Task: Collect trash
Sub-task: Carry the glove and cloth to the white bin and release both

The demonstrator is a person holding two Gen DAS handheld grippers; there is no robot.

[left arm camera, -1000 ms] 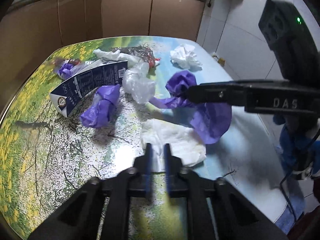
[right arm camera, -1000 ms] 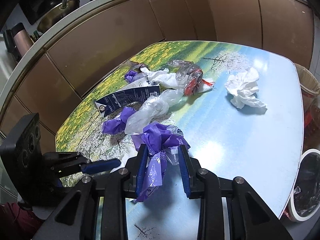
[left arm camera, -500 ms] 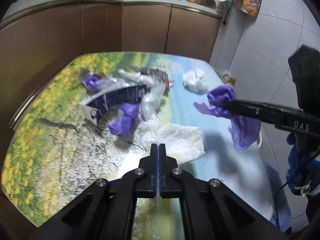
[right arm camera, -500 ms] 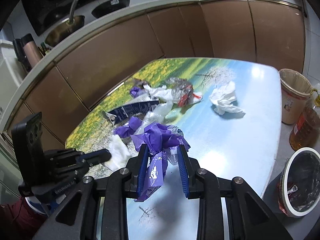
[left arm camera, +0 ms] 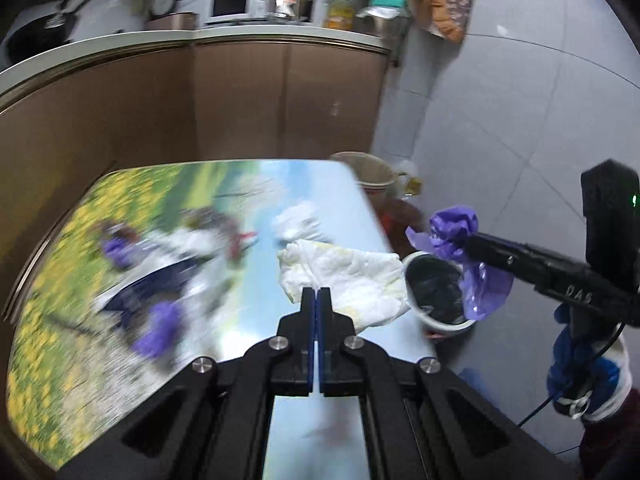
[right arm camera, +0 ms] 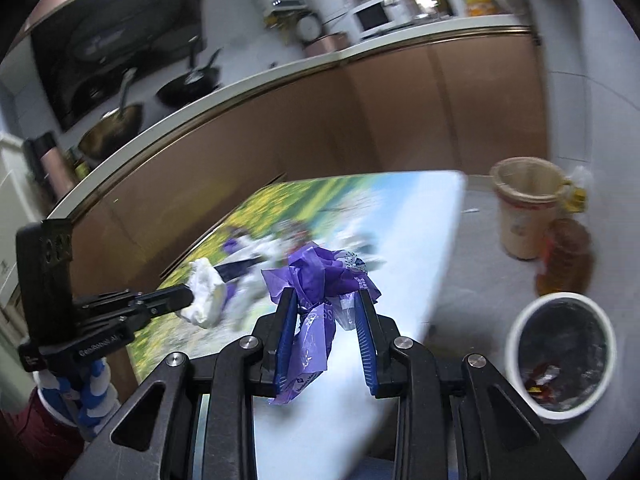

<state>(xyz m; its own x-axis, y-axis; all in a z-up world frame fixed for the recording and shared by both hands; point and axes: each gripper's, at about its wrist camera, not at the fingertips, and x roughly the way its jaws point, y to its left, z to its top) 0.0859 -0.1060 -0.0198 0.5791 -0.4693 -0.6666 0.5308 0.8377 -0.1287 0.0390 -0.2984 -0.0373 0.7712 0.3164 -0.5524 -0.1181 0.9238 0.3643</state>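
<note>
Currently both tongs are loaded and lifted off the counter point(left arm camera: 352, 420). Left tongs point(left arm camera: 316, 300), blades pressed together, pinch an edge of the white tissue wad point(left arm camera: 344, 272); a second ago that wad lay flat on the counter. Right tongs point(right arm camera: 325, 312), at a middling gap, clamp the purple plastic bag point(right arm camera: 320, 276), which has travelled from above the litter pile to a position near the white-rimmed bin point(right arm camera: 560, 352) on the floor. In the left wrist view the bag hangs directly over that bin, so my judgement is that release is the next step, with the tissue to follow.

Beyond the bin, across the counter, the remaining litter point(left arm camera: 168, 264) is motion-blurred: purple, white and dark blue pieces, still to be collected. Past the bin stand a beige bucket point(right arm camera: 524, 216) and an amber oil bottle point(right arm camera: 564, 260). Farthest off are brown cabinets, pans and a microwave.
</note>
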